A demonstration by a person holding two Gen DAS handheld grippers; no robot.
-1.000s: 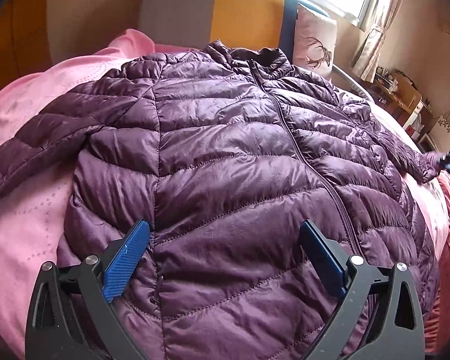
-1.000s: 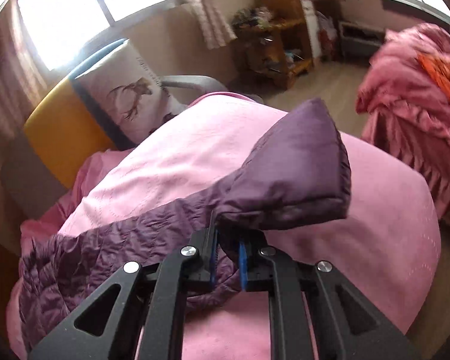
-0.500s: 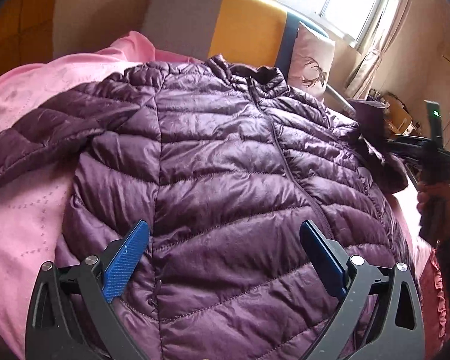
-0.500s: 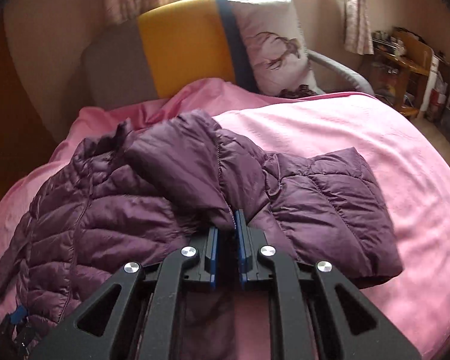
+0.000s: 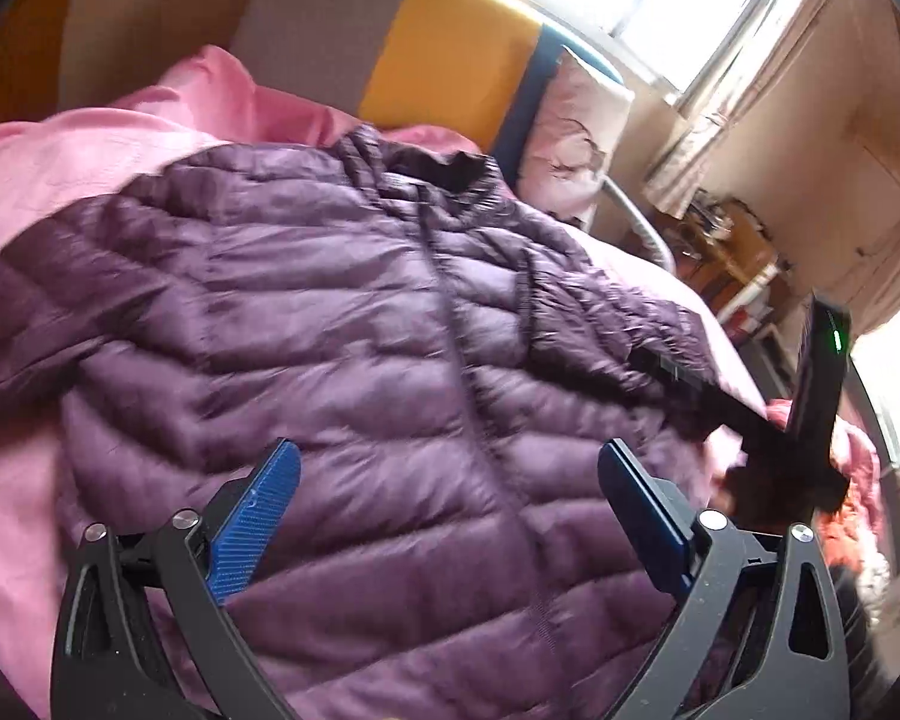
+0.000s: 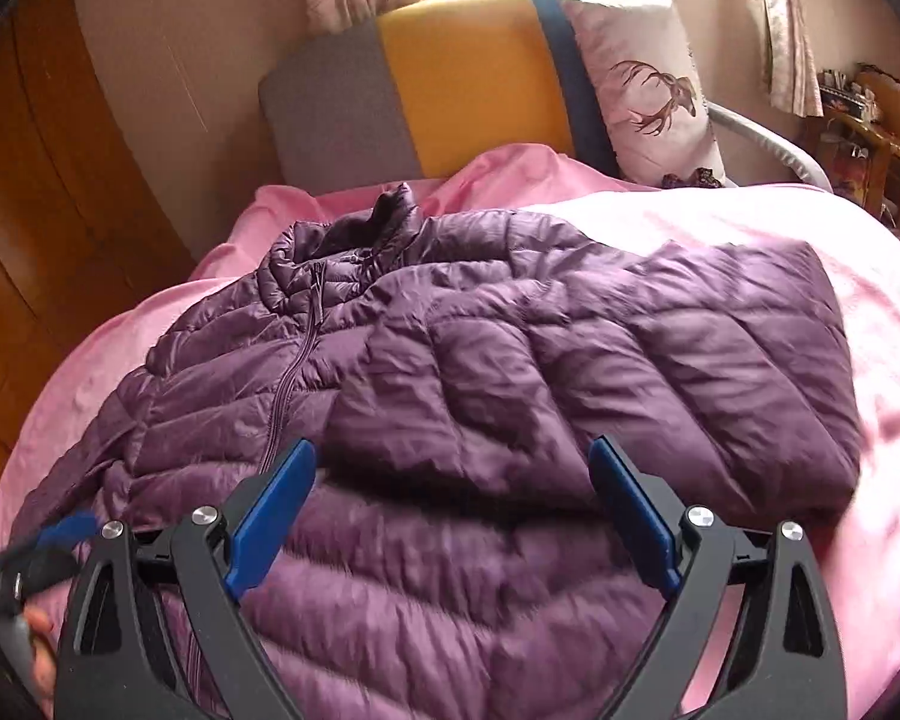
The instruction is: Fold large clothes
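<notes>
Pink bedspread [image 6: 750,228], purple jacket [image 6: 510,360] with one sleeve [image 6: 660,348] folded just beyond both grippers' [image 5: 450,516] [image 6: 456,516] spread, empty fingers; best smooth it flat, then fetch the other sleeve.

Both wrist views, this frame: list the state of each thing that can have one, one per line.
Purple puffer jacket: zipped, lying front up on the pink bedcover.
Right sleeve: folded across the jacket's front, released.
Left sleeve: spread out on the bedcover, not yet folded.
Left gripper: open, empty, over the jacket.
Right gripper: open, empty, over the jacket.
</notes>
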